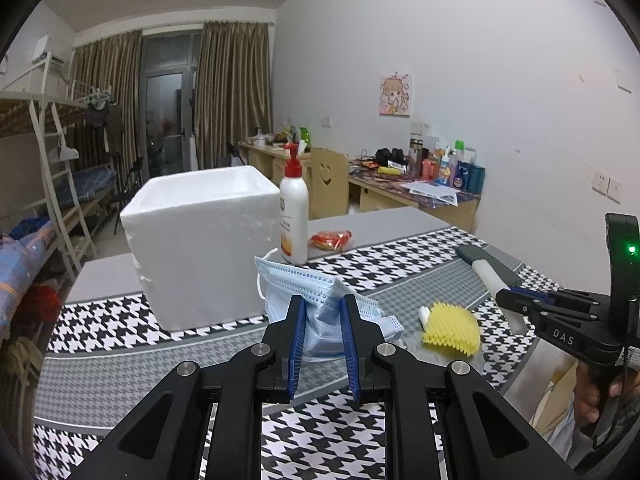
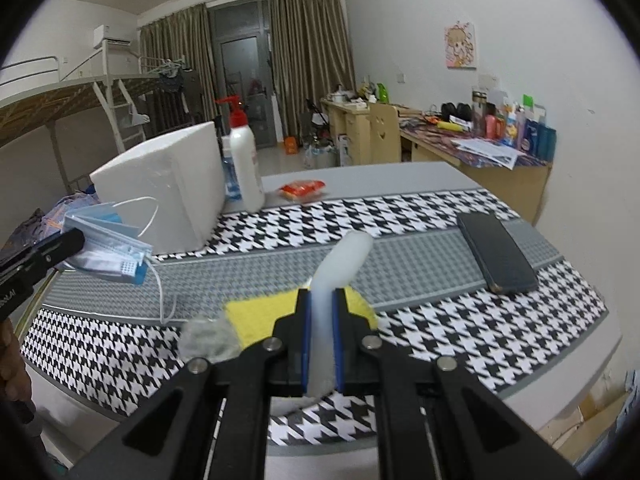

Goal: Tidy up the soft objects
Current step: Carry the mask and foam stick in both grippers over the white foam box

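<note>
Blue pads of the left tongs (image 1: 323,312) pinch a bunch of pale blue face masks (image 1: 316,292) — the masks stick up and forward out of the jaws, clear of the table (image 1: 120,368), with a white ear loop hanging at their left edge. Just beyond them stands the white foam box (image 1: 200,240), and a white pump bottle (image 1: 294,216) with a red top rises beside the box's right side. The right tongs (image 2: 321,294) are closed on a translucent white handle (image 2: 340,264) that runs up between the pads and curves away past their tips. Under those tips lies a yellow sponge (image 2: 256,316) — on the houndstooth cloth, with a dark phone (image 2: 496,252) farther right and a red packet (image 2: 302,190) at the far edge.
</note>
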The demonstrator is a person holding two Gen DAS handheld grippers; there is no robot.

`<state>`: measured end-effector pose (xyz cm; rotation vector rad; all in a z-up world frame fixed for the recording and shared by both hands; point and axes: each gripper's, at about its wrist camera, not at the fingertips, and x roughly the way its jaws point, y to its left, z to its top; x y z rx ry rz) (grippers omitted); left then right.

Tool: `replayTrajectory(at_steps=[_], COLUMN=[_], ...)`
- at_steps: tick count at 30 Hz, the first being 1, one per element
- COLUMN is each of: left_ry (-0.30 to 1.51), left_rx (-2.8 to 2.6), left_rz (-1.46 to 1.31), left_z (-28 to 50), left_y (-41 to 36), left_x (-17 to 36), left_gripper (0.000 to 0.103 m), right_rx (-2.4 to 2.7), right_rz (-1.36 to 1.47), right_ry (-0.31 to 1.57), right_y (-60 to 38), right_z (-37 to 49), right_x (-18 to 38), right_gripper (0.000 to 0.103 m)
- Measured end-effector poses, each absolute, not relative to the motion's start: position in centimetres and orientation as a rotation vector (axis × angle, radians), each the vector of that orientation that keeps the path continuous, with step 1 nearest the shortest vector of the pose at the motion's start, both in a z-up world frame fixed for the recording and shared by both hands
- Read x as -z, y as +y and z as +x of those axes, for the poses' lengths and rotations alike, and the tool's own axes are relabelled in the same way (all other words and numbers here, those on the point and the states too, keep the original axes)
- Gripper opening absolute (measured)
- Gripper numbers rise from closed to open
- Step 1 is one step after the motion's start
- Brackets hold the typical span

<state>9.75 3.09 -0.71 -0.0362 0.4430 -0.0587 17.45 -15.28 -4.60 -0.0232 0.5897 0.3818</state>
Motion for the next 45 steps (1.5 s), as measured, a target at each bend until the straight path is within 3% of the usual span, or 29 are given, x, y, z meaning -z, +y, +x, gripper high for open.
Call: replayTrajectory(at_steps=[45], left_ry=[0.32], left_rx=[0.02], left_rz=[0.007], left_z=[12.0], left_y=[4.1], left_x=[-5.3], left_gripper=[0.02], right_rx=[-0.491], right_rz=[-0.061], right_ry=[0.431], right_y=[-10.1], right_z=[18.9], right_x=[-2.0], right_gripper=[0.013])
